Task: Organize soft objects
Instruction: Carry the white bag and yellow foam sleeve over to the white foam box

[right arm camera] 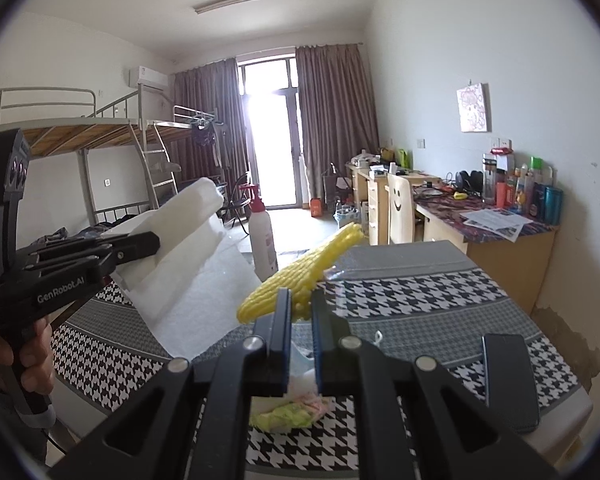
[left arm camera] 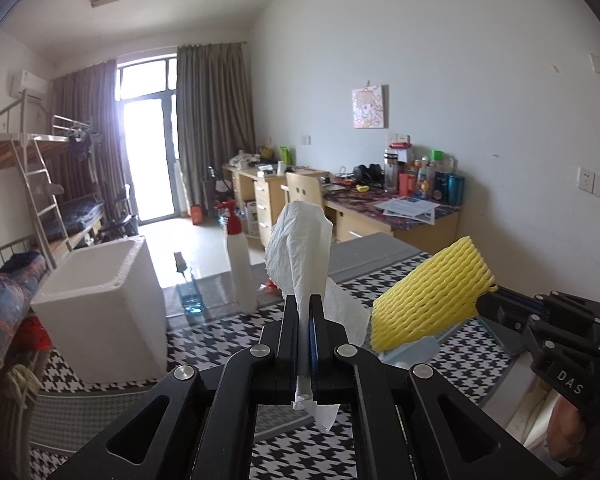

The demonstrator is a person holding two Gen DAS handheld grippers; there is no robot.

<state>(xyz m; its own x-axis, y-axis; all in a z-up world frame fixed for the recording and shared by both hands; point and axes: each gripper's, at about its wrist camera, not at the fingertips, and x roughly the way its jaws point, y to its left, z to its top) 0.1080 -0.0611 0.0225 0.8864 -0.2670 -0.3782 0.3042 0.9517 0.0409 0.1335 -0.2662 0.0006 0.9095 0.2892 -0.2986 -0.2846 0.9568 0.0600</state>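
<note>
Left tongs (left arm camera: pixel 304 308) are pinching a paper towel (left arm camera: pixel 300 248) shut; right tongs (right arm camera: pixel 300 308) are clamping a yellow foam net (right arm camera: pixel 300 280), both held above the worktop (right arm camera: pixel 420 292). The limp towel risks slipping out or catching the spray bottle (left arm camera: pixel 240 264) on its way to the white box (left arm camera: pixel 100 304). Only the right view is showing a phone (right arm camera: pixel 508 380) and crumpled wrappers (right arm camera: pixel 288 412).
</note>
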